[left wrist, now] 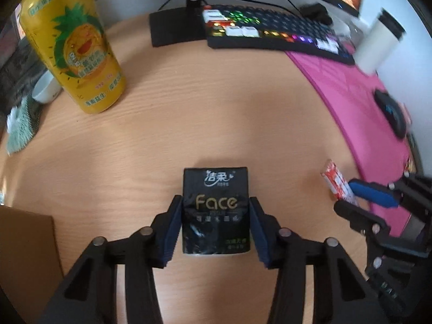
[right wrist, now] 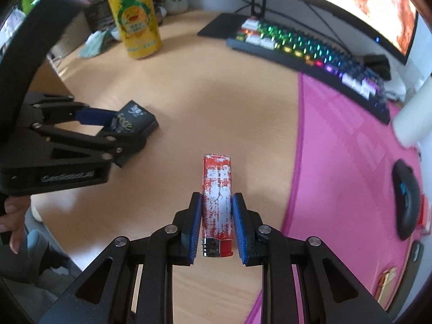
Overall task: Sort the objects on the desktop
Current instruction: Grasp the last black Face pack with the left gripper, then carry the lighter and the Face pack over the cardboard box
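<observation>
From the left wrist, our left hand-held gripper straddles the tissue pack, pads at its sides, lying flat toward the near edge of the surface. We should squeeze evenly and lift straight, since the soft pack may buckle.

From the right wrist, our right hand-held gripper is clamped on the lighter, just beside the pink mat. We should keep the hold firm and carry it clear of the can.
</observation>
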Motion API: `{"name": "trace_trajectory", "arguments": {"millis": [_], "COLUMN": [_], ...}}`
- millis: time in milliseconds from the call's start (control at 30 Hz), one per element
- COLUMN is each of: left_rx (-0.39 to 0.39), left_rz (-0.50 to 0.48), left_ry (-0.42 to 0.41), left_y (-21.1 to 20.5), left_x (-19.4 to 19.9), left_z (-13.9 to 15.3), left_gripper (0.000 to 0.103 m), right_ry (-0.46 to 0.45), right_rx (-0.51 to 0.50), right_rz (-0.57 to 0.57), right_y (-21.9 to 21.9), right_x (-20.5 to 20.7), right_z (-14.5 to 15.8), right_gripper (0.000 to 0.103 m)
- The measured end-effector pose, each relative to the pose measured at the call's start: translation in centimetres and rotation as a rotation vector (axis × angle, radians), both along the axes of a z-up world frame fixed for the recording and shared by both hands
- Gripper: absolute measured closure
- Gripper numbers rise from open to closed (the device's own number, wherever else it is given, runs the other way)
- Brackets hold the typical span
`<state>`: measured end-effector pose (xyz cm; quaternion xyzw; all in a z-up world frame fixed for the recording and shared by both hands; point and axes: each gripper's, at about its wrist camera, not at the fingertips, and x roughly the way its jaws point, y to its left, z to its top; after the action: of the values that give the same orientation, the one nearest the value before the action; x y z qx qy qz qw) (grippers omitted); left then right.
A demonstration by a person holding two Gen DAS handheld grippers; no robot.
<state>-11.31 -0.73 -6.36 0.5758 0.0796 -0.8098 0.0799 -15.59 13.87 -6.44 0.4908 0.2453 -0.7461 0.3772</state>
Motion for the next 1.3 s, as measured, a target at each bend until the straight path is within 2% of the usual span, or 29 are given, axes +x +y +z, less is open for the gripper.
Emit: {"name": "trace_trajectory", "arguments": {"millis": [233,367,500,600,867,933,967,1033,1067,1100,1133,1300], "left_rx": [0.037,0.086,0.114,0.067,0.073,0.08,0.073,0.002,0.007,0.03,0.052,0.02], "left_rz": [-0.002,0.009,0.016,0.012,-0.031,-0.042,-0.053,-0.072,-0.067,-0.064,-0.062,-0.057], "left_ry": [-0.031,-0.028,0.022,0.015,-0.003,-0.004,-0.014,-0.02,-0.022,-0.022,-0.025,-0.028], "left_y": [0.9,0.8,0.3,0.3,0.9,1.3,1.6,2.3,2.3,2.2,2.0,2.0], "left_x": [5.6,7.6,8.3,8.1,7.6,7.5,7.2,6.8,6.8,6.7,6.6,6.7], "left_z": [0.2,0.5,1.9,1.8,0.7,0.6,0.3,0.3,0.4,0.5,0.5,0.4], "left_gripper": [0.051,0.05,0.048,0.048,0.046,0.049,0.055,0.057,0.066,0.083,0.085,0.086], "right_ry": [-0.023,-0.027,-0.013,0.003,-0.008,-0.011,-0.011,-0.015,-0.015,-0.015,-0.016,-0.017], "right_rx": [0.023,0.013,0.001,-0.013,-0.015,-0.013,-0.009,-0.011,-0.013,-0.014,-0.014,-0.004], "right_rz": [-0.021,-0.033,-0.045,-0.062,-0.067,-0.066,-0.066,-0.064,-0.064,-0.063,-0.06,-0.047], "right_y": [1.8,2.3,2.5,2.8,2.8,2.8,2.7,2.8,2.8,2.8,2.8,2.4], "right_x": [2.1,2.8,2.7,2.5,2.4,2.3,2.3,2.2,2.1,2.1,2.1,2.3], "right_z": [-0.7,-0.7,0.1,0.9,0.6,0.4,0.3,0.2,0.2,0.1,0.1,-0.2], "right_gripper": [0.08,0.078,0.078,0.078,0.078,0.078,0.078,0.078,0.078,0.077,0.076,0.074]}}
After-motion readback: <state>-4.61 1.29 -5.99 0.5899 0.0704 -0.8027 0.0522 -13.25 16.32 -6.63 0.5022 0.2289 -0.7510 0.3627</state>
